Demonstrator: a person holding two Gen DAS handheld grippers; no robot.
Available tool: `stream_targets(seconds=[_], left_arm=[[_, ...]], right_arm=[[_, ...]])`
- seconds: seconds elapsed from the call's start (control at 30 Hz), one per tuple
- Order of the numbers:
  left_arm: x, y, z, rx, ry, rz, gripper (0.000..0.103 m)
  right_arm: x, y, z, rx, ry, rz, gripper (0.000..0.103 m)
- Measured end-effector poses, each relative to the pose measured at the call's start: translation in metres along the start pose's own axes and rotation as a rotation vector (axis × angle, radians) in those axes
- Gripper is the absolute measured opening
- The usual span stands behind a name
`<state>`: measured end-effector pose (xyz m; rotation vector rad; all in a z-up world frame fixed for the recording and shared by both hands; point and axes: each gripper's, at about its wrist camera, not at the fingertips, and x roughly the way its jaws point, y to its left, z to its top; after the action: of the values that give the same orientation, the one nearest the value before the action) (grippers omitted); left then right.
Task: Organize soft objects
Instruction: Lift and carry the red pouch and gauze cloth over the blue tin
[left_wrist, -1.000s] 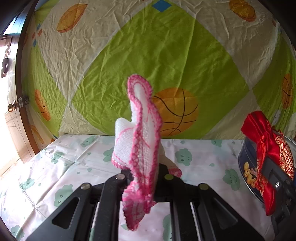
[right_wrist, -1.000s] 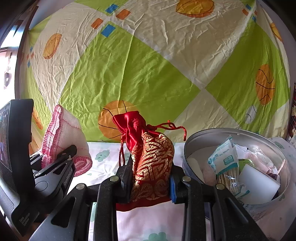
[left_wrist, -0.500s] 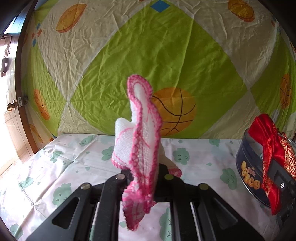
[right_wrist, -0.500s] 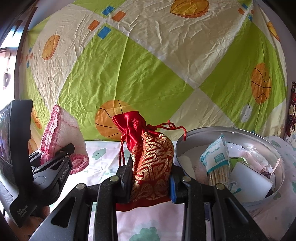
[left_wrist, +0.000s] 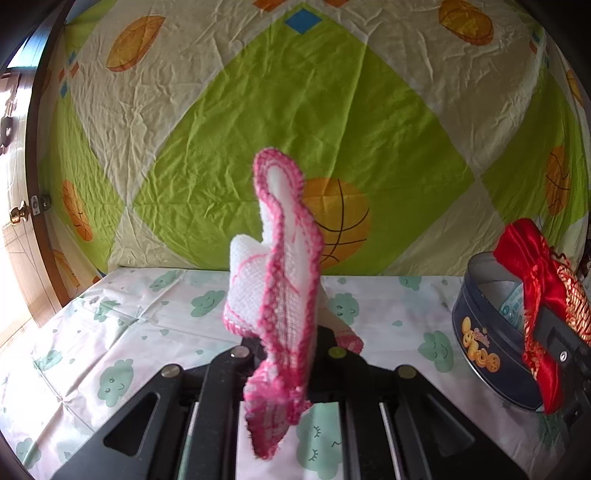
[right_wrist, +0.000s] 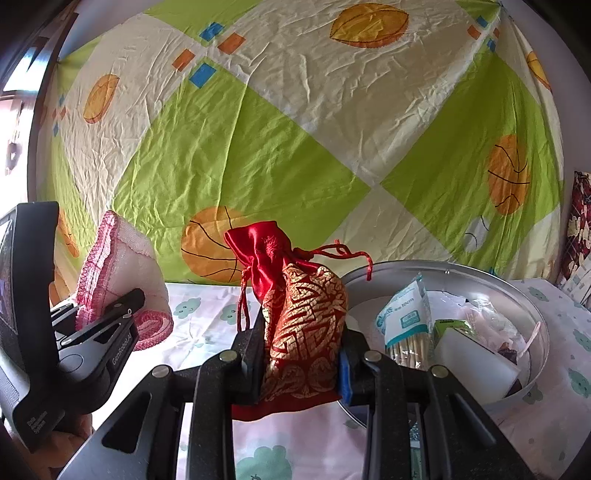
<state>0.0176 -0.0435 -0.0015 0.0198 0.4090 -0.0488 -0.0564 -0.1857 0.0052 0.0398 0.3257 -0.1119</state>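
Note:
My left gripper (left_wrist: 286, 347) is shut on a white cloth with a pink crocheted edge (left_wrist: 284, 280), held upright above the table. The cloth also shows in the right wrist view (right_wrist: 122, 280), at the left in the left gripper (right_wrist: 110, 314). My right gripper (right_wrist: 301, 354) is shut on a red and gold drawstring pouch (right_wrist: 299, 306), held just left of a round tin (right_wrist: 480, 273). In the left wrist view the pouch (left_wrist: 535, 273) hangs over the dark blue tin (left_wrist: 480, 332) at the right.
The tin holds a packet of sticks (right_wrist: 406, 325), a white block (right_wrist: 472, 365) and other small items. The table has a white cover with green clouds (left_wrist: 129, 332). A green and cream sheet with basketballs (right_wrist: 295, 147) hangs behind. A wooden door (left_wrist: 18, 221) is at left.
The right gripper with the pouch has moved right, toward and over the tin. The left gripper and cloth have stayed nearly still.

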Motion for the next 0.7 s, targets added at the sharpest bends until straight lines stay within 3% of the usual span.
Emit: stream_targets(seconds=[0.7], left_arm=[[-0.029, -0.030, -0.012, -0.010, 0.007, -0.036, 0.008]], right_arm=[[-0.028, -0.033, 0.001, -0.004, -0.041, -0.024, 0.032]])
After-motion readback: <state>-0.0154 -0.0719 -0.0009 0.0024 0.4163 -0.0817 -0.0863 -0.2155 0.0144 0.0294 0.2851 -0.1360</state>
